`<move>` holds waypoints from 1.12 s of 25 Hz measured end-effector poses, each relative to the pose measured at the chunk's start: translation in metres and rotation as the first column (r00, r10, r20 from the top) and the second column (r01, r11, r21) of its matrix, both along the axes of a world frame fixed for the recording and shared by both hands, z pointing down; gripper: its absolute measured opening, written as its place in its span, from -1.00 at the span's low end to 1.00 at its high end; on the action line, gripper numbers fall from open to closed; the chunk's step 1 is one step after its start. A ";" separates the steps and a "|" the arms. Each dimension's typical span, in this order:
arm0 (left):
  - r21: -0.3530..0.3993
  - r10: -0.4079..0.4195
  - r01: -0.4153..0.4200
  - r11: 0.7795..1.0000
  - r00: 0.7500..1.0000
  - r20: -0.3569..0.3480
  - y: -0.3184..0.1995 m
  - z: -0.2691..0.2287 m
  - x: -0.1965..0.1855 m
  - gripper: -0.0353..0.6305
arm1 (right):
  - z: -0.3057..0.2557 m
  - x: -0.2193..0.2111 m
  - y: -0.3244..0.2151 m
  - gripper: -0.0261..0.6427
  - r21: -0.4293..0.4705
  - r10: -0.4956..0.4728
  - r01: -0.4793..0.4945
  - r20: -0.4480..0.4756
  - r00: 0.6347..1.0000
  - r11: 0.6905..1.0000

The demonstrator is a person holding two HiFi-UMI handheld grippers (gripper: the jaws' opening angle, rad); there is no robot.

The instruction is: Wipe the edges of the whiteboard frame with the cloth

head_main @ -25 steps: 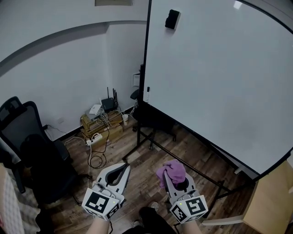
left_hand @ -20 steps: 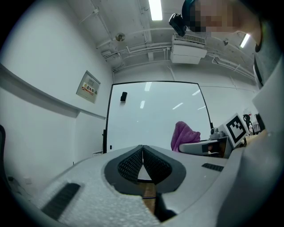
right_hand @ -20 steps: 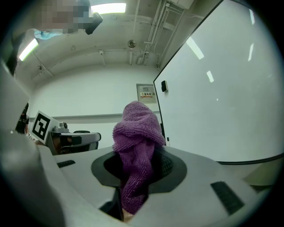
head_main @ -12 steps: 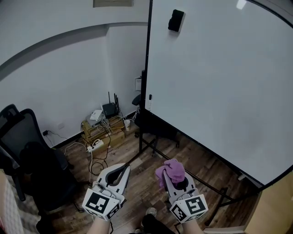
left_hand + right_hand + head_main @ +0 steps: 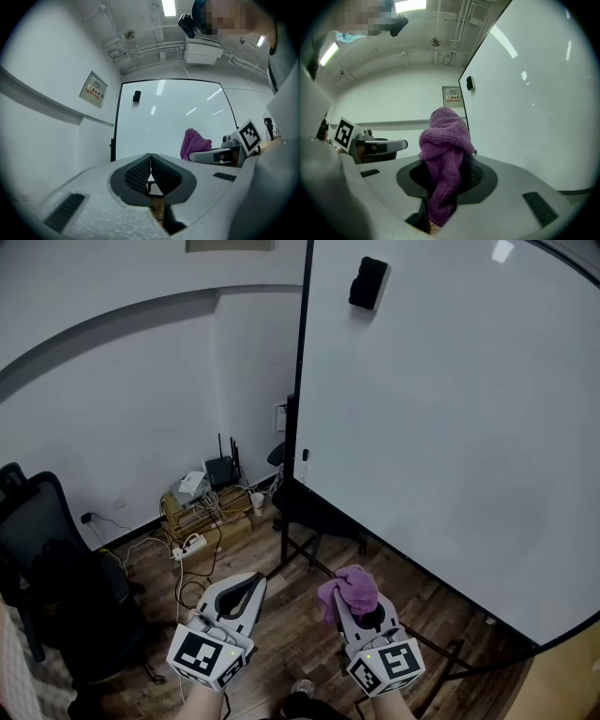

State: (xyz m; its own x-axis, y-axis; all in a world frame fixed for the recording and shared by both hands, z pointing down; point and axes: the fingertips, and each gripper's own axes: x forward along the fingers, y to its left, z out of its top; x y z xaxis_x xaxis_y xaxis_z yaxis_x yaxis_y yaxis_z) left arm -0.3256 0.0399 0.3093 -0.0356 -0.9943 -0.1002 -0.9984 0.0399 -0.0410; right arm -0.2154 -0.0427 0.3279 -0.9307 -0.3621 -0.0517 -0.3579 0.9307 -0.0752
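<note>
Purple cloth (image 5: 351, 587) is bunching up between the jaws of the right gripper (image 5: 356, 608), which is clamping it, low in front of the whiteboard (image 5: 450, 427) and apart from its black frame (image 5: 303, 371). Beside it, the left gripper (image 5: 251, 585) is hanging with its jaws pressed together on nothing.

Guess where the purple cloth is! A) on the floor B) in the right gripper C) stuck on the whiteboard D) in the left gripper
B: the purple cloth is pinched between the fingers of the right gripper.
</note>
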 end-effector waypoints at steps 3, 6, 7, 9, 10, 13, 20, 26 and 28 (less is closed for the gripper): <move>0.001 -0.006 0.006 1.000 1.000 0.004 -0.019 -0.003 -0.005 -0.84 | -0.002 -0.006 -0.020 -0.60 0.000 -0.005 0.005 0.001 1.000 1.000; 0.001 -0.015 0.015 1.000 1.000 0.008 -0.035 -0.004 -0.010 -0.84 | -0.003 -0.011 -0.037 -0.60 -0.001 -0.014 0.014 0.006 1.000 1.000; 0.002 -0.017 0.017 1.000 1.000 0.010 -0.039 -0.004 -0.010 -0.84 | -0.003 -0.012 -0.041 -0.60 0.000 -0.018 0.018 0.006 1.000 1.000; 0.008 -0.022 0.022 1.000 1.000 0.016 -0.046 -0.005 -0.010 -0.84 | -0.002 -0.013 -0.048 -0.60 0.003 -0.026 0.026 0.007 1.000 1.000; 0.010 -0.024 0.024 1.000 1.000 0.021 -0.048 -0.005 -0.010 -0.84 | -0.001 -0.014 -0.051 -0.60 0.006 -0.029 0.029 0.009 1.000 1.000; -0.001 -0.029 0.030 1.000 0.999 0.039 -0.058 -0.004 -0.012 -0.84 | 0.000 -0.019 -0.062 -0.60 0.002 -0.037 0.037 0.014 0.999 0.999; -0.017 -0.046 0.047 0.999 0.999 0.026 -0.076 0.002 -0.035 -0.84 | 0.006 -0.043 -0.083 -0.60 -0.023 -0.049 0.049 0.015 0.999 0.999; -0.022 -0.003 0.003 1.000 1.000 0.021 -0.106 0.004 -0.066 -0.84 | 0.010 -0.072 -0.106 -0.60 -0.026 -0.016 0.016 0.000 1.000 1.000; -0.022 0.017 -0.016 1.000 1.000 0.021 -0.115 0.002 -0.079 -0.84 | 0.009 -0.084 -0.113 -0.60 -0.030 -0.003 0.003 -0.001 1.000 1.000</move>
State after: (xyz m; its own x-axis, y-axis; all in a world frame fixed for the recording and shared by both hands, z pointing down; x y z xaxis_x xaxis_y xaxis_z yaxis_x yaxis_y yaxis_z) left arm -0.4050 -0.0756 0.3113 -0.0170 -0.9968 -0.0787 -0.9978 0.0220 -0.0629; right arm -0.2998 -0.1556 0.3371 -0.9318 -0.3609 -0.0396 -0.3554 0.9290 -0.1027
